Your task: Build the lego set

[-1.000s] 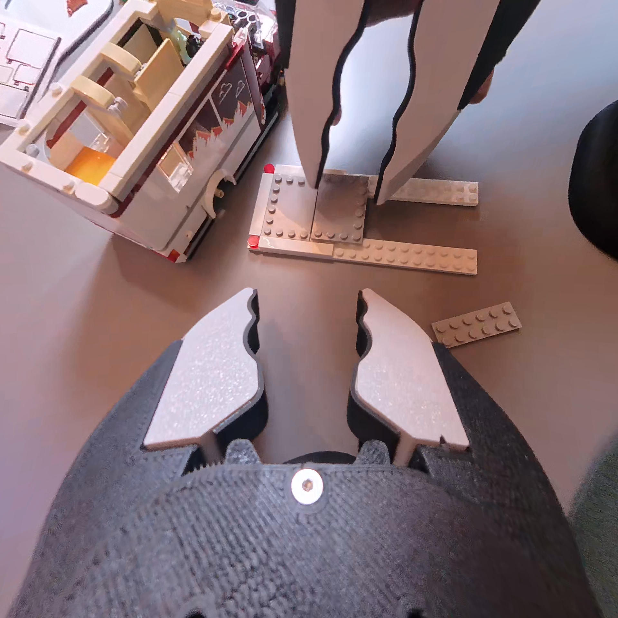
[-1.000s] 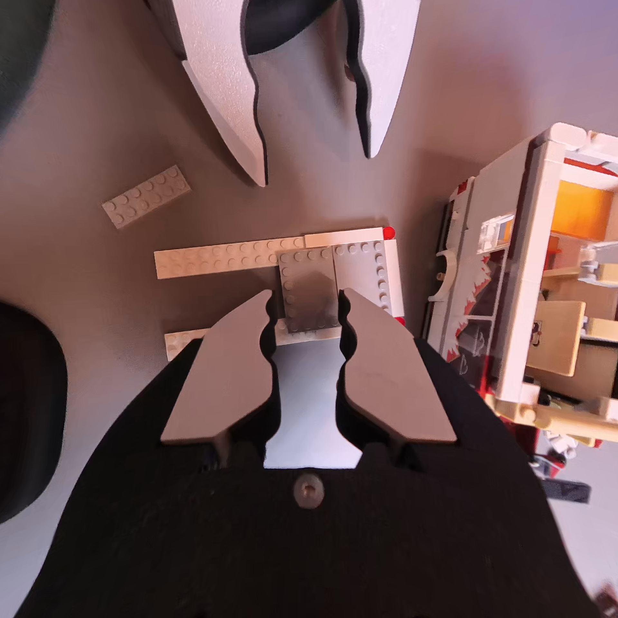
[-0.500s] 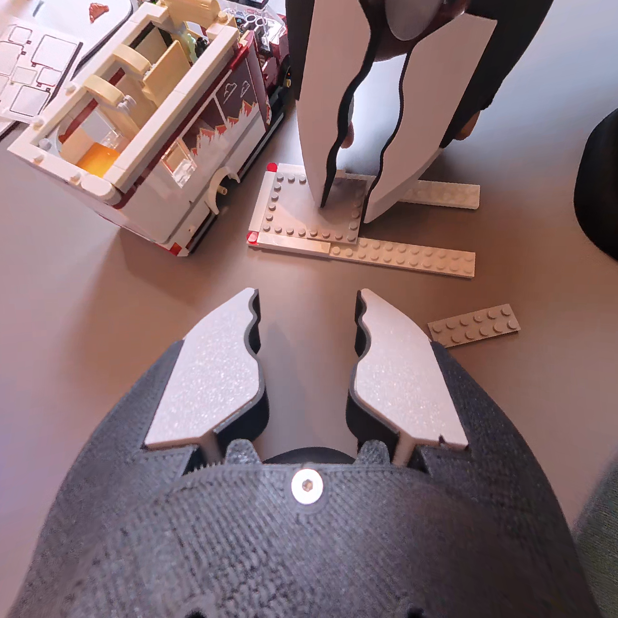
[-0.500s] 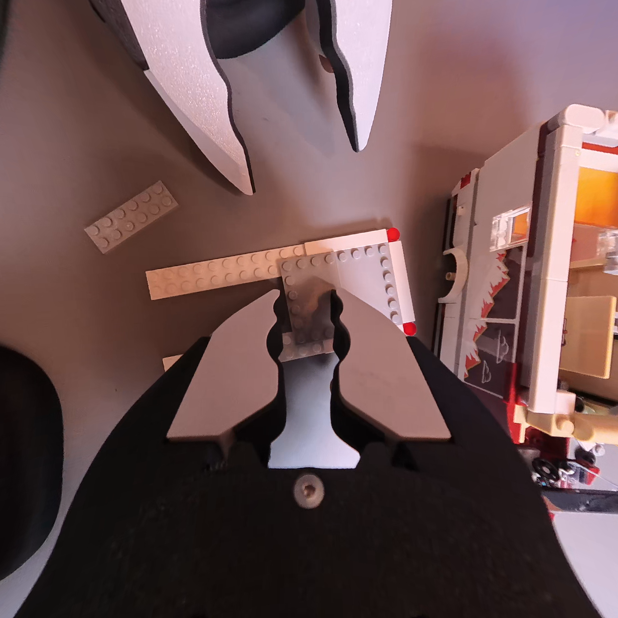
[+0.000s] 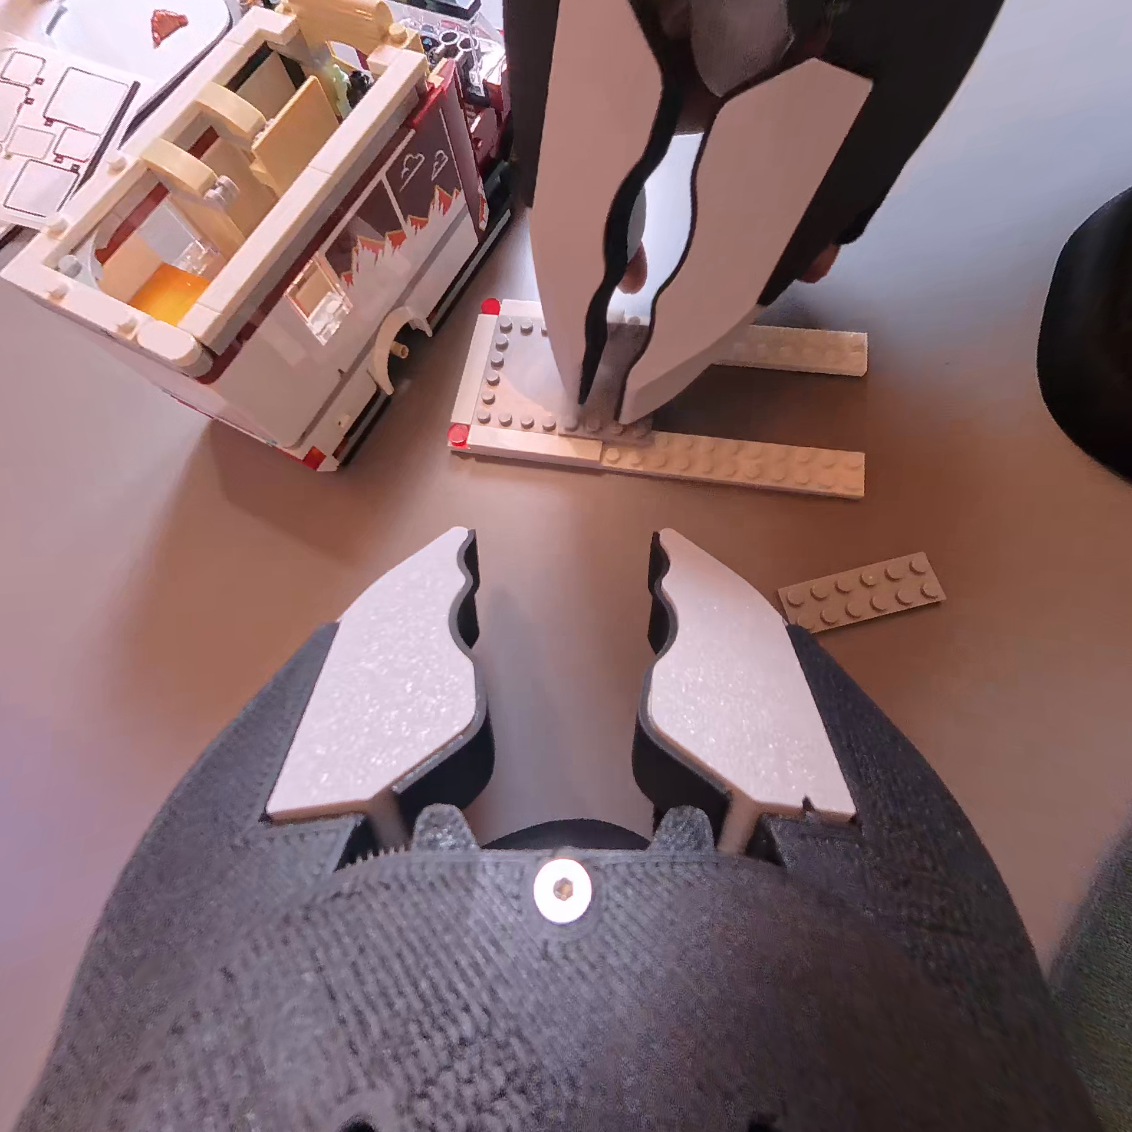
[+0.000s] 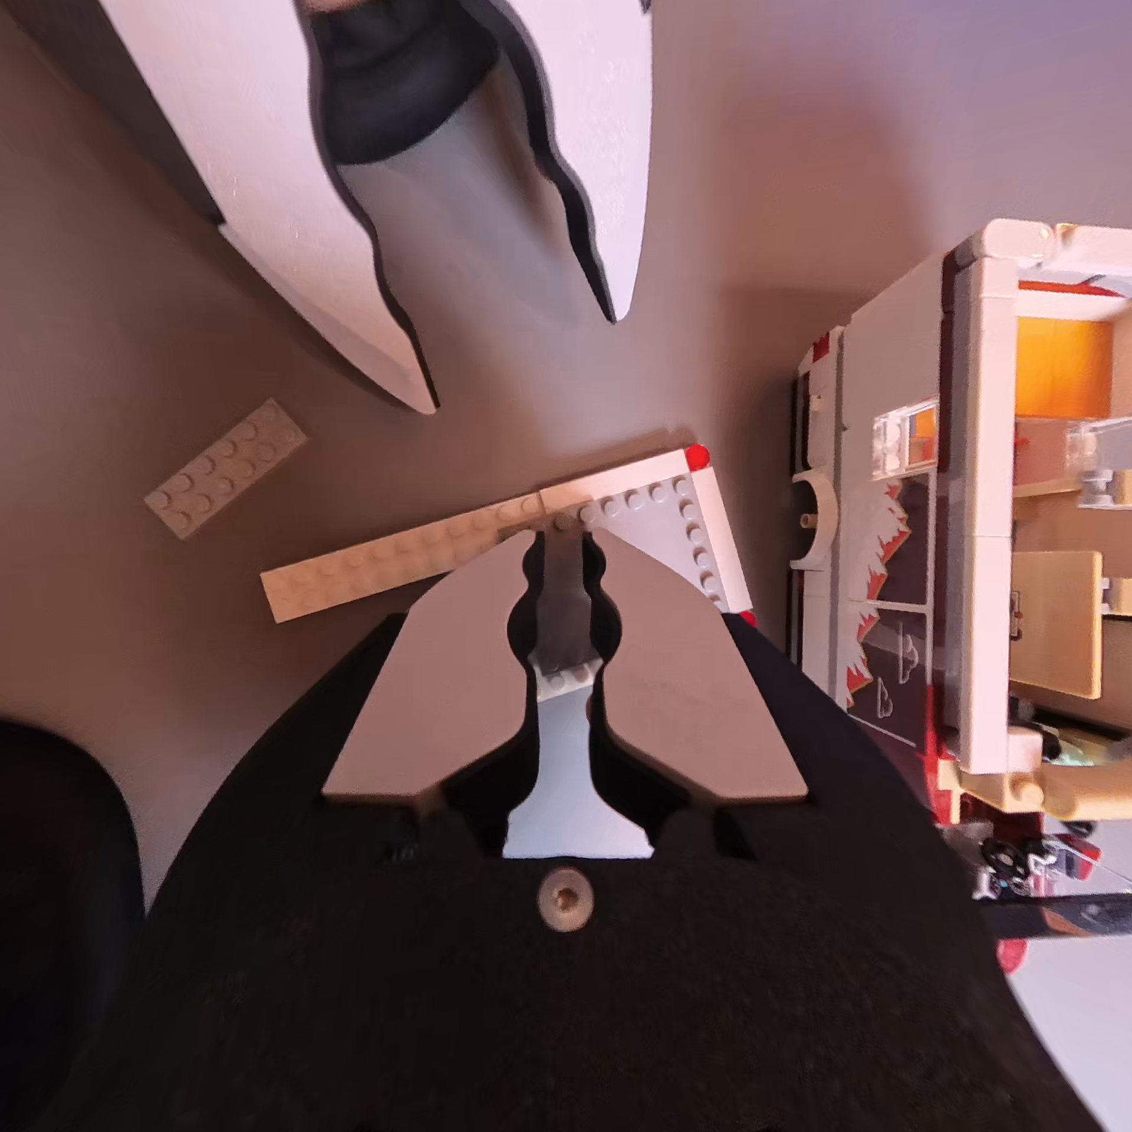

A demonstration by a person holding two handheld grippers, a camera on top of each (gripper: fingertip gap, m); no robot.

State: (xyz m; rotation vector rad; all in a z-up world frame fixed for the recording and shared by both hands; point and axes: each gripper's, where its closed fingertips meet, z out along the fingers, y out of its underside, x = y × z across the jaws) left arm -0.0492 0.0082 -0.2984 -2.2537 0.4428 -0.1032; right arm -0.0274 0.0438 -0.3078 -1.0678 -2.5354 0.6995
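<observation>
A flat assembly lies on the brown table: a grey studded plate (image 5: 520,380) edged by a white tile strip (image 5: 527,444) with red round studs, and two long tan plates (image 5: 735,468). My right gripper (image 6: 562,536) points down at it. Its fingertips (image 5: 631,410) rest on the grey plate (image 6: 649,539) at the stud row. They stand a narrow gap apart, with nothing held between them. My left gripper (image 5: 563,539) is open and empty, low over bare table just short of the assembly. It also shows in the right wrist view (image 6: 520,361).
A white and dark red brick-built van (image 5: 245,245) with an open roof stands left of the assembly, and shows at the right in the right wrist view (image 6: 980,520). A loose tan plate (image 5: 860,591) lies beside my left gripper. A sheet of stickers (image 5: 49,122) lies far left. A dark object (image 5: 1096,337) is at the right edge. The tips of one gripper are about 5 cm away from the tips of the other. From the left gripper's tips to the loose tan plate (image 5: 860,591) is close to 7 cm. It is also in sight in the right wrist view (image 6: 228,471).
My right gripper's fingers have drawn much closer together and slid across the grey plate toward its edge nearest my left gripper. The left gripper has stayed open and hardly moved.
</observation>
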